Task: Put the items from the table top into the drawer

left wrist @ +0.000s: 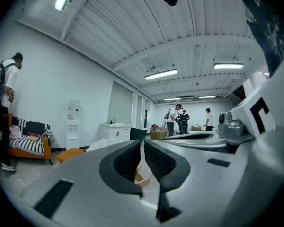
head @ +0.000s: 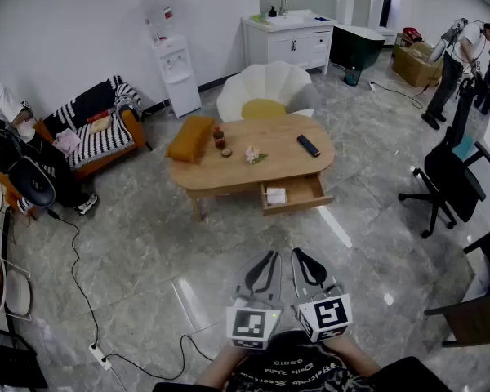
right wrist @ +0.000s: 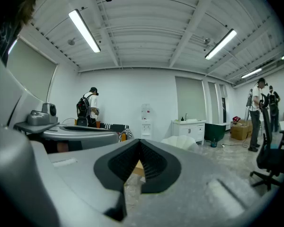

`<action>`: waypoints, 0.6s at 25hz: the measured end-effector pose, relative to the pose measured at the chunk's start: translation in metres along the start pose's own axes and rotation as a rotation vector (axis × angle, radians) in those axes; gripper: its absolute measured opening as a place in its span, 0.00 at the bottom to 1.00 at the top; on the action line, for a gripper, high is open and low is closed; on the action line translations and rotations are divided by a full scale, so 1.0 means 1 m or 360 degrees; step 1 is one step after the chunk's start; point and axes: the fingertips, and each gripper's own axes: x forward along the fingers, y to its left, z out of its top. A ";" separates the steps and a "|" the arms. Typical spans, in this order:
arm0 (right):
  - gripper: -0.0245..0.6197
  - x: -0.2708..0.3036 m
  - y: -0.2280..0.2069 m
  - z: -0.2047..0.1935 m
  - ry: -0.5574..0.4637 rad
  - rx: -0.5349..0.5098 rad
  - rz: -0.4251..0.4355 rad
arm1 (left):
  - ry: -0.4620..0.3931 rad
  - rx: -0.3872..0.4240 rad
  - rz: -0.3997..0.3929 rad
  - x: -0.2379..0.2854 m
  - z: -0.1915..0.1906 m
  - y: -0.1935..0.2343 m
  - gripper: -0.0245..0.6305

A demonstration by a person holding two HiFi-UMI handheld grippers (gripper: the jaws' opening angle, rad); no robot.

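I see left claw [head: 273, 255] and right claw [head: 296, 252] closed, empty. The remote [head: 308, 145] behind drawer [head: 298, 193]: probably light, rigid; grip across width.

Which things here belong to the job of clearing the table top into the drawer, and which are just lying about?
Job: black remote, jar, small pink ornament, open drawer, wooden table.
Lying about: office chair, water dispenser, striped sofa, white petal chair.

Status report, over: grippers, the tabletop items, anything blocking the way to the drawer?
Left gripper and right gripper shut, empty, far from table. Remote and jar on it; drawer open. Path unobstructed.
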 end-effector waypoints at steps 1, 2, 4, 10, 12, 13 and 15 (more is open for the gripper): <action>0.04 0.001 0.002 0.001 0.0001 -0.0002 -0.0005 | 0.0006 -0.0013 -0.0008 -0.001 -0.001 0.002 0.08; 0.04 0.002 0.004 0.001 0.0003 -0.0003 -0.0010 | 0.0010 -0.0025 -0.0016 -0.001 -0.001 0.003 0.08; 0.04 0.004 0.006 0.001 0.0001 -0.0001 -0.0021 | 0.0010 -0.0040 -0.0033 -0.003 -0.001 0.006 0.08; 0.04 0.007 0.014 0.004 -0.0065 0.0055 0.0000 | -0.0010 -0.0036 -0.0066 -0.006 0.000 0.012 0.08; 0.04 0.011 0.016 0.005 -0.0068 0.0065 0.0012 | -0.0006 -0.0039 -0.0064 -0.005 0.000 0.016 0.08; 0.04 0.013 0.017 0.006 -0.0067 0.0062 0.0018 | -0.0004 -0.0039 -0.0062 -0.005 0.001 0.017 0.08; 0.04 0.018 0.016 0.008 -0.0070 0.0051 0.0029 | -0.0001 -0.0038 -0.0055 -0.001 0.000 0.021 0.08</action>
